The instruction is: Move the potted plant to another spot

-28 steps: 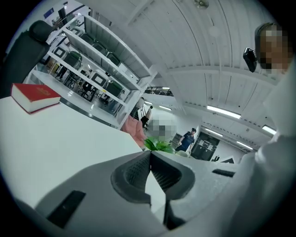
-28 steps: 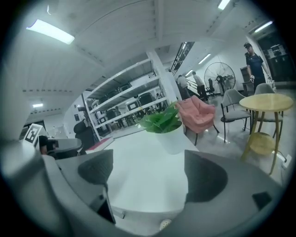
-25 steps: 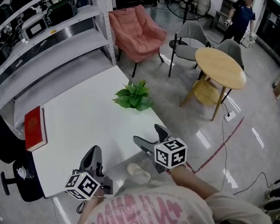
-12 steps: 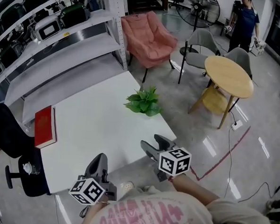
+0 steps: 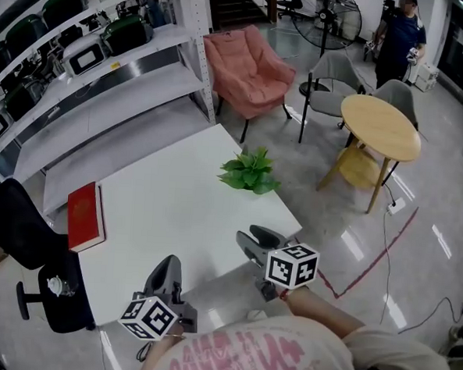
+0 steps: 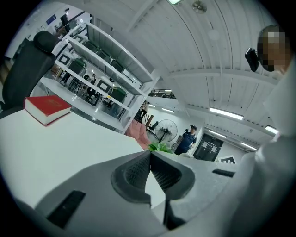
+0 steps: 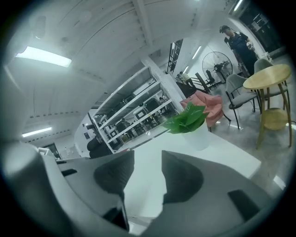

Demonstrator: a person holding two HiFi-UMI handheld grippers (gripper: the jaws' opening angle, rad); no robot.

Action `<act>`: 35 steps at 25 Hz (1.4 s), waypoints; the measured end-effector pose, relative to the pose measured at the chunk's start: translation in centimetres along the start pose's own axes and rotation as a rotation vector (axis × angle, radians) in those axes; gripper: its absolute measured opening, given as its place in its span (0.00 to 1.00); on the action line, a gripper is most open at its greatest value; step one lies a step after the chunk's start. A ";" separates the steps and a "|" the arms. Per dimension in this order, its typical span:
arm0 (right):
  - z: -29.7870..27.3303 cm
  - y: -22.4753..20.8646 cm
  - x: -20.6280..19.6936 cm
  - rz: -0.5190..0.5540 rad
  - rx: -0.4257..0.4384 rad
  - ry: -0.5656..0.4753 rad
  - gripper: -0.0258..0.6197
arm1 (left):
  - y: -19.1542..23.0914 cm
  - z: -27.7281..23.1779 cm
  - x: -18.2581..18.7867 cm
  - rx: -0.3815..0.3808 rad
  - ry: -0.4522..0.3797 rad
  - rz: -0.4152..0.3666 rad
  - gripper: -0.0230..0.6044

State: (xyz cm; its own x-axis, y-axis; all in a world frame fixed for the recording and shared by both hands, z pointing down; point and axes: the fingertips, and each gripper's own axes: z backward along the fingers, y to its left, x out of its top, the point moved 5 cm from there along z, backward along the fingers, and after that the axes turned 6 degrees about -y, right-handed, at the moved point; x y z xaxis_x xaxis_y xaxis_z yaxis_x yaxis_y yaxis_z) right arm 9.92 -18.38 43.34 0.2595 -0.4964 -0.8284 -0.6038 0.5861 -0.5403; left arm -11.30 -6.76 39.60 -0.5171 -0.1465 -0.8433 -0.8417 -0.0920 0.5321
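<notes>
well, the small green leafy plant in a white pot stands near the far right corner of the white bench, at about twelve o'clock from the right claw and well apart from it. the step in hand looks like the approach, with nothing gripped yet. the right claw's jaws have just been closing and stand partly apart, with only bare bench between them. the left claw, near the bench's front edge at about seven o'clock of the plant, has its jaws together and empty. next, i judge, the right claw must spread wider, reach forward and straddle the pot, not the leaves. a red hardcover book lies towards the plant's eight o'clock by the left edge, well clear of the path. the pot sits close to the bench corner, so a nudge could tip it off.
</notes>
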 end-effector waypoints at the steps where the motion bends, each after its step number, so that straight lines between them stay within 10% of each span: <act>1: 0.0 0.5 -0.1 -0.005 0.002 -0.003 0.33 | 0.1 0.2 0.2 -0.006 -0.001 0.000 0.04; 18: 0.8 8.4 -2.8 -0.082 -0.011 -0.096 0.14 | 3.9 6.5 2.9 -0.060 0.019 -0.004 0.04; 35: 1.5 13.7 -6.8 0.063 -0.059 -0.063 0.05 | 6.7 11.6 2.5 -0.075 0.031 -0.005 0.04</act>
State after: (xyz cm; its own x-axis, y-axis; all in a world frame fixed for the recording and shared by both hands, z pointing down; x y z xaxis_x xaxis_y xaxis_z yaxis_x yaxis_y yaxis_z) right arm 1.01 -6.05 41.37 0.2658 -0.4175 -0.8689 -0.6630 0.5752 -0.4792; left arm -20.02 3.68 40.16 -0.5066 -0.1763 -0.8440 -0.8298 -0.1661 0.5328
